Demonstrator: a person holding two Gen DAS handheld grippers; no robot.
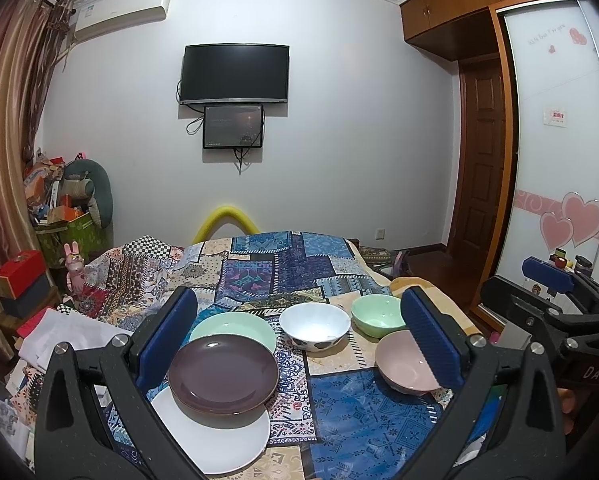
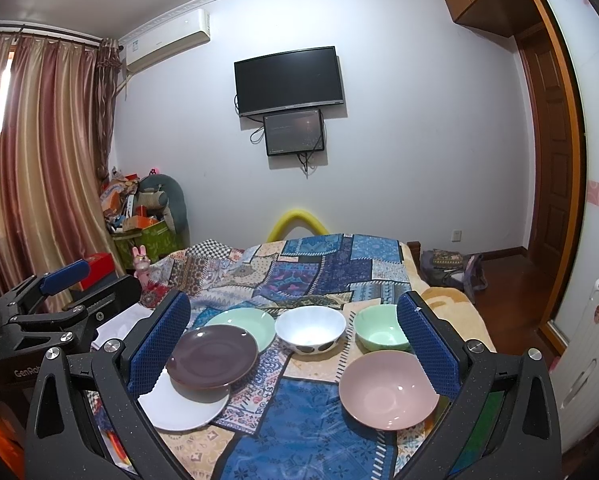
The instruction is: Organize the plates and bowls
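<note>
- A bedroom with a dark wall-mounted television (image 1: 234,73); the crockery sits at the near end of a bed under a blue-and-cream patchwork bedspread (image 1: 283,268), a soft, uneven base.
- Plates, three, on the left: a glossy brown round plate (image 1: 223,372) rests on a flat white plate (image 1: 219,440) and overlaps the near edge of a pale green shallow plate (image 1: 235,328) behind it.
- Bowls, three, on the right: a white bowl with dark spots (image 1: 314,326) in the middle, a mint green bowl (image 1: 377,314) behind right, a pink bowl (image 2: 387,390) nearest.
- Handling, as a judgement: all look like glazed ceramic or glass, so stiff, slick, breakable and fairly heavy. Pinching a rim between the pads seems the only hold; the brown plate's overhanging edge is easiest to reach.
- The left gripper (image 1: 299,340) and the right gripper (image 2: 295,340) both hang spread wide above the bed, holding nothing.
</note>
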